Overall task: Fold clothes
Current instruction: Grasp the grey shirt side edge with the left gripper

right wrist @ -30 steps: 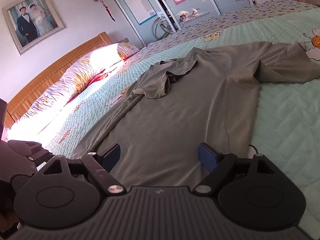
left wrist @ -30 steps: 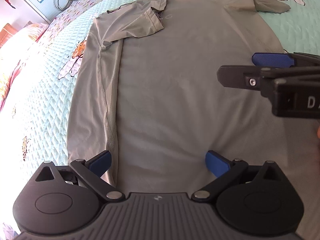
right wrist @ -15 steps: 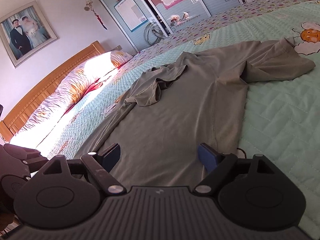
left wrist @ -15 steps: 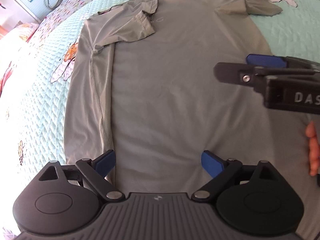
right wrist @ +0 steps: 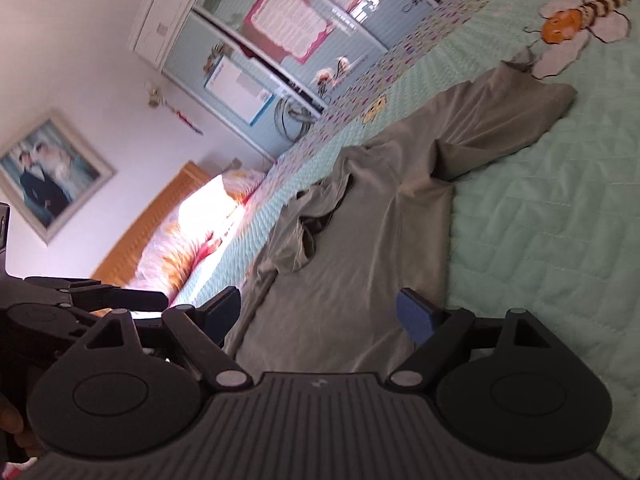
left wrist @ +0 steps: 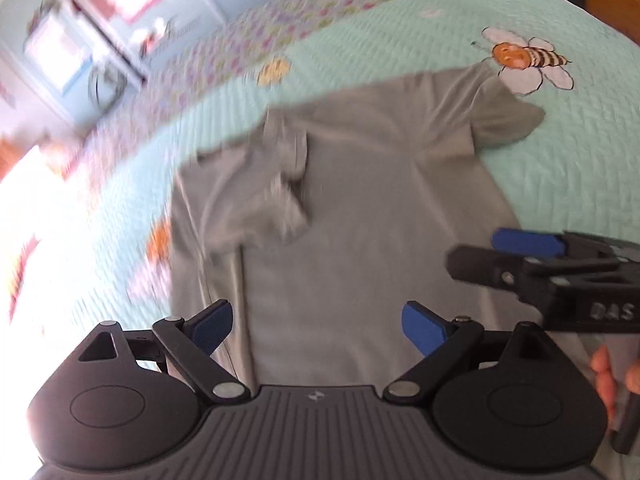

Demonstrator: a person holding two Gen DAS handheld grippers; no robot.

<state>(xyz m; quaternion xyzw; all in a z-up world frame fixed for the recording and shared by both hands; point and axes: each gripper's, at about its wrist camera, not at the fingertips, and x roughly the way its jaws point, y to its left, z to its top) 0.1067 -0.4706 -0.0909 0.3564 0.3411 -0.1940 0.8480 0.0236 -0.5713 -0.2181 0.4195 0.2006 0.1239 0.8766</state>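
A grey shirt (left wrist: pixel 360 216) is seen spread flat on the green bedspread (left wrist: pixel 560 168) ahead of and beneath both tongs, the left gripper (left wrist: pixel 318 322) and right gripper (right wrist: pixel 320 314) each being held wide open above it with nothing gripped.

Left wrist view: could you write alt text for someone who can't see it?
A grey T-shirt lies spread on a mint quilted bedspread, its left side already folded in. The left hand-held gripper hovers open above it, and the right hand-held gripper enters from the right.
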